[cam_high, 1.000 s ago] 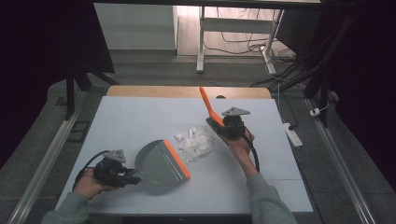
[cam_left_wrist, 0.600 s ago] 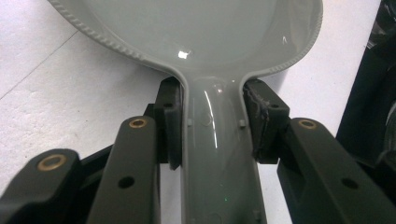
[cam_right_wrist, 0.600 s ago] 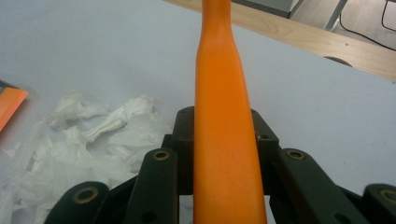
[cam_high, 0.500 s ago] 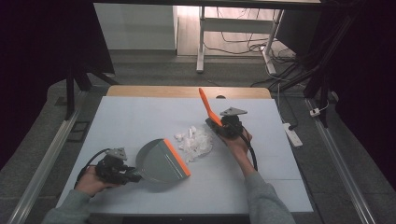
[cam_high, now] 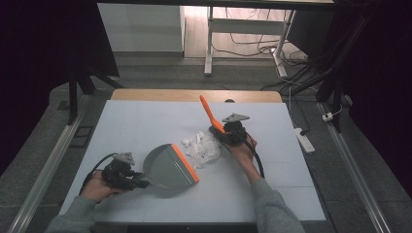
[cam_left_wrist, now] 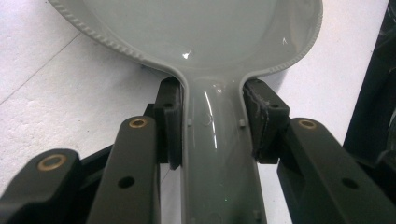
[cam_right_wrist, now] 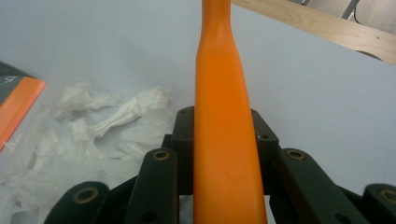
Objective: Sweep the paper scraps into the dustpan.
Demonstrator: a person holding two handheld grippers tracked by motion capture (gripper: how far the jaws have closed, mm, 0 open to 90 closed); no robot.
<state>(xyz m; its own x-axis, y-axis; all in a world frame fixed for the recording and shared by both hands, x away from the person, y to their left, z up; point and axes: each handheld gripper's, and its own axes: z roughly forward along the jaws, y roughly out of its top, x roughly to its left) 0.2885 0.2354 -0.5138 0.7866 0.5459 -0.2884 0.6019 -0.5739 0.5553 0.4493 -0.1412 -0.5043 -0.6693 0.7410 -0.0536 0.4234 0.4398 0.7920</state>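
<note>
Dustpan (cam_high: 167,167) lies near-left on the table (cam_high: 145,121), its handle clamped between the left gripper's (cam_high: 127,177) jaws, pads (cam_left_wrist: 170,121) against both sides. Paper scraps (cam_high: 204,148) sit just right of its orange lip (touching it). Right gripper (cam_high: 228,133), beyond the scraps, pinches the orange brush (cam_high: 210,112) handle, which points far-left.

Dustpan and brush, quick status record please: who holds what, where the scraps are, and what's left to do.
left gripper: shut on the handle of the grey dustpan
right gripper: shut on the orange brush handle
dustpan lip: orange, faces the scraps, flat on the table
paper scraps: white pile between dustpan and brush, on the table
dustpan contents: none seen
remaining: likely sweep the pile into the pan
</note>
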